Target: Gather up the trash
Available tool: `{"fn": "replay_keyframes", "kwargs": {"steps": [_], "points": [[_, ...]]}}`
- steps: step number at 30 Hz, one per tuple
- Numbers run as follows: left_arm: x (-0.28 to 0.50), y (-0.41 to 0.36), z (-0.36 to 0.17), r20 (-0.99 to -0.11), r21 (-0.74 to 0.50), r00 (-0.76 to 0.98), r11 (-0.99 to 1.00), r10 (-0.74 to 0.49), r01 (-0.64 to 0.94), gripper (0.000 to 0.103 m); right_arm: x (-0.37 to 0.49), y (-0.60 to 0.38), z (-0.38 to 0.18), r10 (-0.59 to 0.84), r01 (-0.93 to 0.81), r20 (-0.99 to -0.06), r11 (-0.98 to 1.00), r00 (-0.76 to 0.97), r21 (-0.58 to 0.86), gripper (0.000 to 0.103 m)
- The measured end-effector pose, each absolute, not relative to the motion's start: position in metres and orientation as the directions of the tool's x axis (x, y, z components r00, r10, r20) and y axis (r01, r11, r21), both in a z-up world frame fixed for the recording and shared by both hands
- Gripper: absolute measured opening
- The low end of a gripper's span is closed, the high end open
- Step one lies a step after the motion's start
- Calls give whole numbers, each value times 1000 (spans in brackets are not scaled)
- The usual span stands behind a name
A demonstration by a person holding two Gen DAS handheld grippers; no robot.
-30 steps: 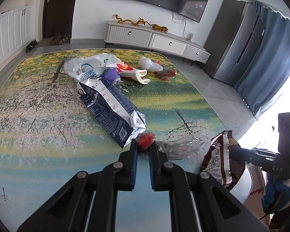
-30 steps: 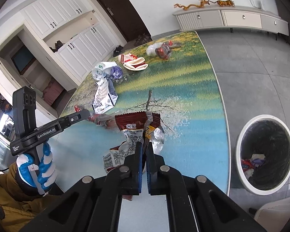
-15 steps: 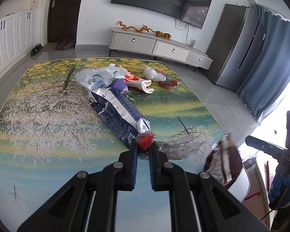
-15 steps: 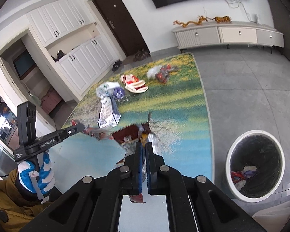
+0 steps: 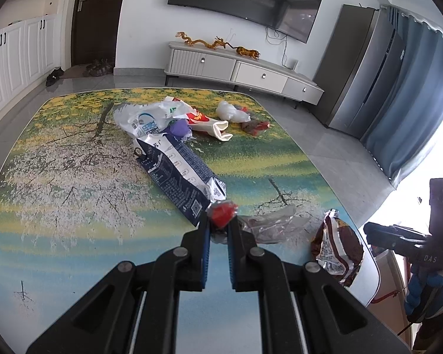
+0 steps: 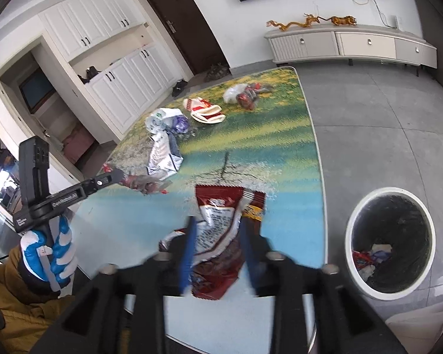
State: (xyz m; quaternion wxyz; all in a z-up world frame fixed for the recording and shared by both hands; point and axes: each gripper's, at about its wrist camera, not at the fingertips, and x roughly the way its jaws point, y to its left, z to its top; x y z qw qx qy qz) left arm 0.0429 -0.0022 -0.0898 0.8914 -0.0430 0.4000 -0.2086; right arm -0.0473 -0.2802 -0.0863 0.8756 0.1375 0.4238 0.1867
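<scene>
A: Quick status. Where's the trash rn?

B: Left gripper (image 5: 219, 230) has its jaws clamped on a small red wrapper (image 5: 221, 213), held just above the counter (image 5: 73, 236). Right gripper (image 6: 218, 236): jaws apart, w/ the brown snack bag (image 6: 221, 230) sitting loose between them. Frame's blurred there, so can't tell if a finger is touching the bag.

A: And the bin?

B: White bin (image 6: 389, 242) w/ a black liner, on the floor to the right of the counter, well apart from the bag. Some scraps in it already.

A: So what goes wrong?

B: Biggest worry imo: the snack bag isn't gripped and it's at the near counter edge, not over the bin. If it's dropping, it lands on the counter or slides off to the floor. It's light foil, so it'll flutter rather than fall straight.

A: Left side?

B: Wrapper is pinched only at the tips. Small and crinkly, so a fast swing toward the bin could let it slip out. Also a clear plastic scrap (image 5: 268, 221) lies just beside the left jaws; it may be snagged and drag along, can't tell.

A: Rest of it?

B: Blue-and-white pouch (image 5: 174, 174) mid-counter, white plastic bag (image 5: 144, 118) and more wrappers at the far end. Plenty left, so task's early. Reaching that far risks sweeping stuff off the edge.
</scene>
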Motion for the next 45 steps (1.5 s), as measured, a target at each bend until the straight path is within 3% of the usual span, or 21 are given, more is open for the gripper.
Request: {"fn": "replay_keyframes", "kwargs": {"steps": [7, 20, 23, 26, 28, 31, 33, 35, 39, 45], "points": [[42, 1, -93, -695, -258, 587, 906, -416, 336, 10, -55, -280, -107, 466, -186, -738, 882, 489, 433, 37], [42, 15, -97, -693, -272, 591, 909, -412, 315, 10, -37, -265, -120, 527, -188, -728, 846, 440, 499, 39], [43, 16, -99, -694, -276, 589, 909, -413, 313, 10, -32, -273, -118, 566, -176, -693, 815, 447, 552, 43], [43, 16, -100, -696, -278, 586, 909, -414, 312, 10, -24, -285, -122, 604, -135, -660, 775, 448, 618, 56], [43, 16, -100, -697, -276, 587, 909, -413, 312, 10, -19, -289, -127, 609, -115, -659, 767, 441, 631, 56], [44, 17, -101, -698, -274, 588, 911, -409, 308, 10, -13, -289, -128, 616, -112, -654, 759, 439, 641, 51], [45, 18, -101, -699, -272, 589, 912, -406, 307, 10, -10, -286, -130, 614, -118, -664, 766, 426, 632, 29], [45, 18, -102, -700, -267, 590, 914, -402, 306, 10, -9, -280, -131, 614, -139, -672, 773, 414, 619, 15], [47, 19, -103, -705, -262, 588, 916, -396, 303, 10, -13, -274, -126, 597, -174, -675, 791, 433, 587, 6], [46, 14, -101, -709, -252, 586, 917, -393, 311, 10, -18, -278, -110, 579, -209, -649, 803, 493, 557, 4]]}}
